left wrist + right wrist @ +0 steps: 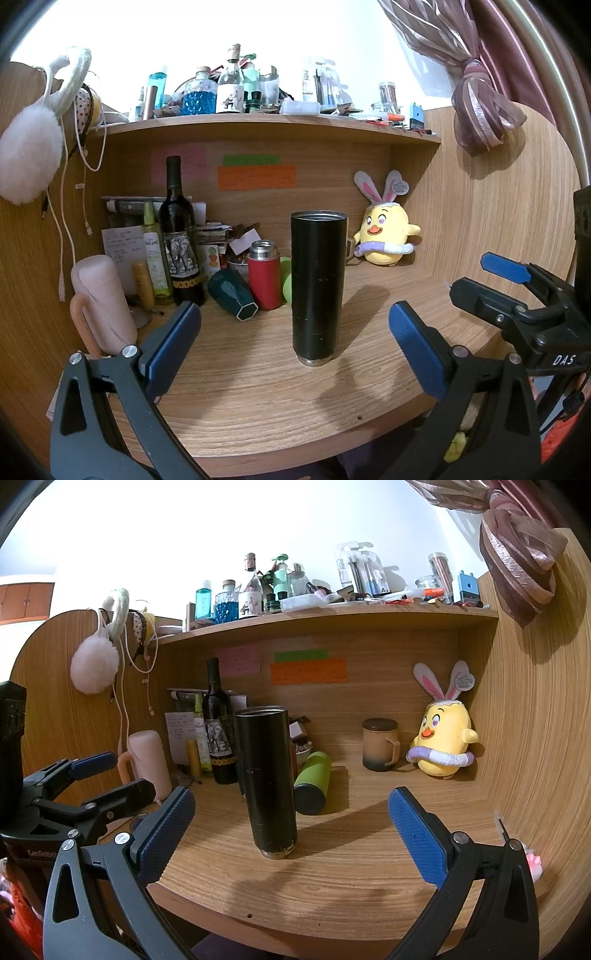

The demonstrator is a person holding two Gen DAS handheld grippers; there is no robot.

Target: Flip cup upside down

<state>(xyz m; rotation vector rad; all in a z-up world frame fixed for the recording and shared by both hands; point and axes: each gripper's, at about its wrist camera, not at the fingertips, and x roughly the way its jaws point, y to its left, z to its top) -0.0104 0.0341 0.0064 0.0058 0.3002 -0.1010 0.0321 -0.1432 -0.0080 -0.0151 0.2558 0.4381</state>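
**Black cup upright on the worktop, both my grippers spread**

The tall black cup [318,288] stands upright on the wooden worktop [258,398], open mouth up and its metal rim at the bottom touching the wood. I take the cup as my landmark.

My left hand-held gripper [295,350] is spread wide, its blue pads [173,347] well to either side of the cup and nearer to me than it; nothing is between them. My right hand-held gripper [291,830] is spread wide too, and the cup [266,781] shows between its pads [417,838], leaning toward the left one, untouched. In the left wrist view the right hand-held gripper [495,280] shows off to the right of the cup, apart from it.

Just behind the cup on the left stands a red flask [263,275], and beside that a dark teal cup [232,293] lies on its side. A green bottle [312,782] lies on the worktop just behind the cup on the right. Farther left of the cup stand a wine bottle [181,236] and a pink jug [103,302]. Well to the right and behind the cup sit a brown mug [380,744] and a yellow plush chick [443,734] against the back wall. A cluttered shelf [266,123] runs above.
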